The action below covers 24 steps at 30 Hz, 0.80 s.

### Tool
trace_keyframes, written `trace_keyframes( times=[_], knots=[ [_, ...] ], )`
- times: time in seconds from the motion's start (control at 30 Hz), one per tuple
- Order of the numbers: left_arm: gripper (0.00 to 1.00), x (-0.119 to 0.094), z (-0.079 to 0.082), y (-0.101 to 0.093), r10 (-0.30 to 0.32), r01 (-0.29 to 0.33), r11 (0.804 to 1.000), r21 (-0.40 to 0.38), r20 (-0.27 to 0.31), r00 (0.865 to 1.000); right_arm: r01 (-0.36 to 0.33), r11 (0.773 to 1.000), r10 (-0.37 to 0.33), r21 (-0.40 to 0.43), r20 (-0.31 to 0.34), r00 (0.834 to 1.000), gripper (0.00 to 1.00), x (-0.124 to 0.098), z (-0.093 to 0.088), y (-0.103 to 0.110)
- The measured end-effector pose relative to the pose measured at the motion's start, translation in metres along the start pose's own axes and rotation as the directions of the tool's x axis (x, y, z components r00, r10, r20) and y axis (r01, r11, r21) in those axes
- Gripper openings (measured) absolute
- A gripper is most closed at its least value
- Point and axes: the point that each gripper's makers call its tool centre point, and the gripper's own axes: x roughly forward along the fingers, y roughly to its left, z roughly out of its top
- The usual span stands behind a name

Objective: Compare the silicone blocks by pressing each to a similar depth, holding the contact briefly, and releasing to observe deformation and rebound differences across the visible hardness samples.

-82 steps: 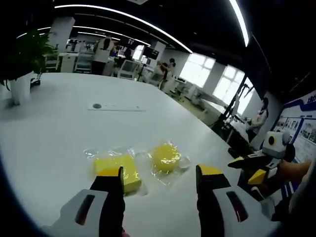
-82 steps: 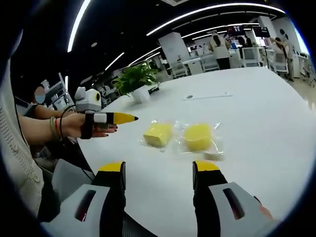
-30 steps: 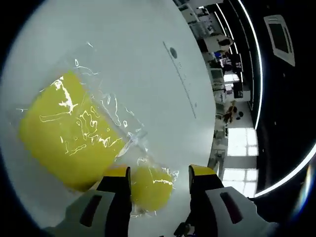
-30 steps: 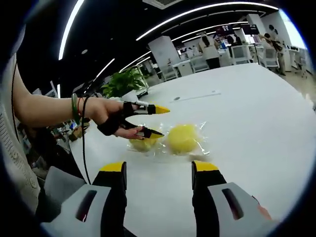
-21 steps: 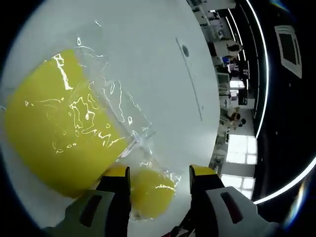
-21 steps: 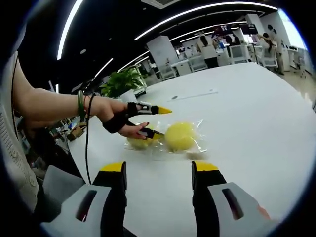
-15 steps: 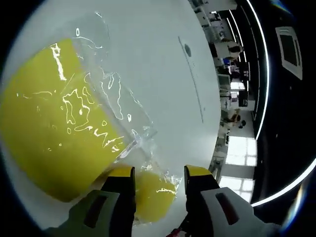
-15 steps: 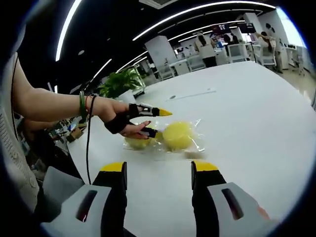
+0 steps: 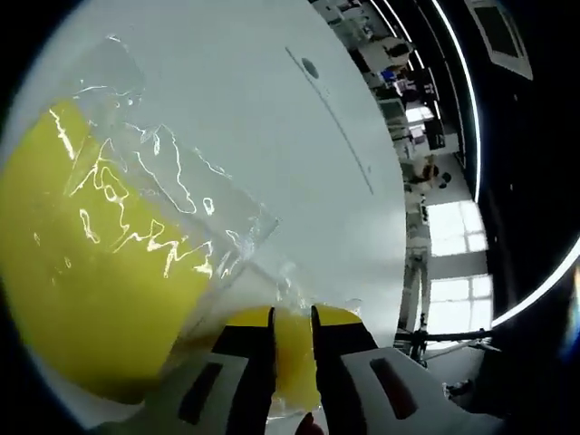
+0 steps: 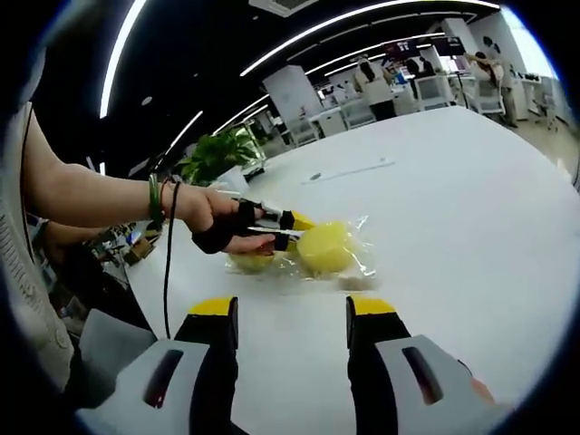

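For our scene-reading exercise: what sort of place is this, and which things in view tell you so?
Probably an open-plan office or lab: a large white table, a potted plant, and rows of desks and chairs under long ceiling light strips. People stand in the background.

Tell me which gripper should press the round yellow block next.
Left. The left gripper is already down at the bagged blocks, its jaws pinched close around the round block. The right gripper hangs back over bare table, jaws open.
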Motion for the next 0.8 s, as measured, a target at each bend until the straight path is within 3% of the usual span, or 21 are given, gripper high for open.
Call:
trace_keyframes(
  times=[0.17, 0.4, 0.47, 0.57, 0.73, 0.8],
  knots=[
    [0.01, 0.001, 0.000, -0.006, -0.022, 0.021, 1.000, 0.017, 0.022, 1.000, 0.003, 1.000, -0.003, -0.002, -0.009, 1.000, 0.42, 0.000, -0.002, -0.002],
    [0.00, 0.001, 0.002, -0.008, -0.039, 0.038, 0.998, 0.057, 0.017, 0.999, 0.001, 1.000, -0.001, 0.002, -0.013, 1.000, 0.40, 0.001, -0.003, -0.002],
    [0.00, 0.000, 0.002, -0.012, -0.065, 0.065, 0.998, 0.021, 0.006, 0.998, -0.004, 1.000, 0.004, 0.002, -0.013, 1.000, 0.41, 0.001, -0.002, -0.001],
    [0.00, -0.004, 0.002, -0.014, -0.086, 0.086, 0.991, -0.107, 0.007, 0.996, -0.010, 1.000, 0.010, -0.002, -0.003, 1.000, 0.41, 0.001, 0.002, 0.001],
    [0.00, -0.010, 0.001, -0.016, -0.105, 0.105, 0.994, -0.013, 0.001, 0.994, -0.017, 1.000, 0.017, -0.015, 0.003, 1.000, 0.41, 0.001, 0.006, 0.003],
    [0.00, -0.011, -0.001, -0.025, -0.142, 0.141, 0.990, -0.031, -0.017, 0.990, -0.022, 1.000, 0.022, -0.020, 0.008, 1.000, 0.42, 0.001, 0.008, 0.004]
  ],
)
